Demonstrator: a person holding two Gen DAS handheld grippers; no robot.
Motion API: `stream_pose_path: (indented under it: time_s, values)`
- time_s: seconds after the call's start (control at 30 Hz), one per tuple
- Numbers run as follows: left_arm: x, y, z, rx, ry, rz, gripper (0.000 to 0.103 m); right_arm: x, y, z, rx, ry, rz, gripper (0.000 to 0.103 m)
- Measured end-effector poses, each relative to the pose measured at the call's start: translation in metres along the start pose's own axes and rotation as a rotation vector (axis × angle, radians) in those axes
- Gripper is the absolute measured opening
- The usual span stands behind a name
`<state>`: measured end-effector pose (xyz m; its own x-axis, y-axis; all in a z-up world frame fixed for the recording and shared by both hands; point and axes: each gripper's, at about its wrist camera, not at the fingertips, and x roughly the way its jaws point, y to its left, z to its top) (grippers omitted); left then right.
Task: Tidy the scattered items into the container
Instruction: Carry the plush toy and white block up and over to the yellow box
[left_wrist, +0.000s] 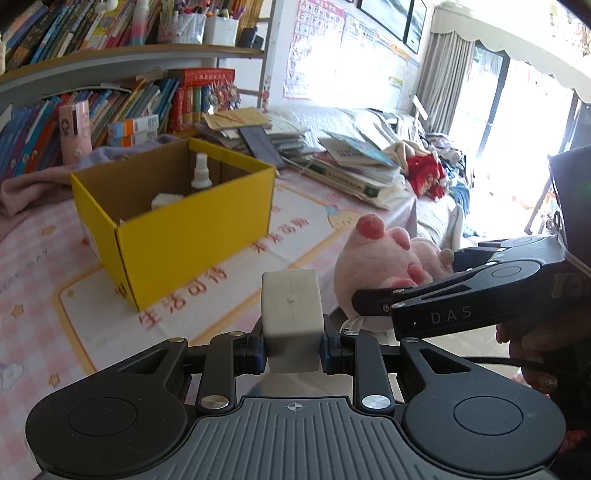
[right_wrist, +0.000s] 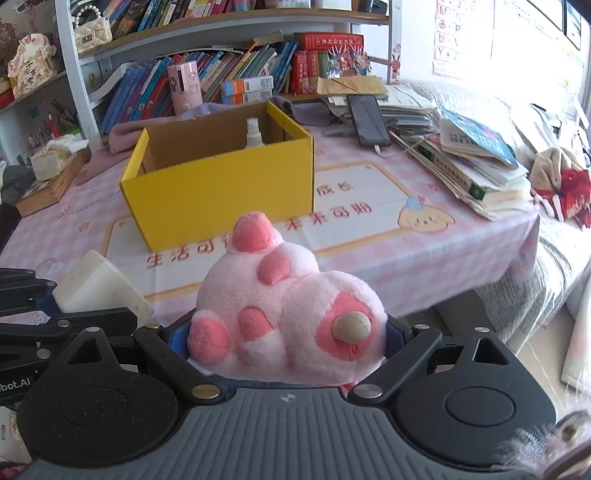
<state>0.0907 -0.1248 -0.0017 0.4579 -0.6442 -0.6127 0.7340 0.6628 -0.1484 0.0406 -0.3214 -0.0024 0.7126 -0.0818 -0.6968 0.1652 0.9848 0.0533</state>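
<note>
The left gripper pinches a white block; the right gripper clamps a pink plush paw, both short of the yellow box. Only the right view shows the tissue box

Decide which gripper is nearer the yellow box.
Left, though only slightly. The left gripper, holding a white block, is just short of the yellow box; the right gripper, holding a pink plush, sits further back.
</note>
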Motion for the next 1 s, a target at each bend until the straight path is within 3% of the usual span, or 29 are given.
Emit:
stream_pose_path:
  time_s: [0.47,0.67,1.0]
  values:
    - [0.034,0.032,0.08,-0.047,-0.161,0.184,0.025,0.047,-0.015,0.103,-0.125,-0.186,0.143,0.092]
    - [0.059,0.044,0.105,-0.099,-0.175,0.285,0.025,0.066,-0.026,0.157,-0.199,-0.273,0.218,0.092]
    - [0.101,0.066,0.131,-0.135,-0.121,0.459,0.025,0.123,-0.016,0.232,-0.278,-0.317,0.384,0.093]
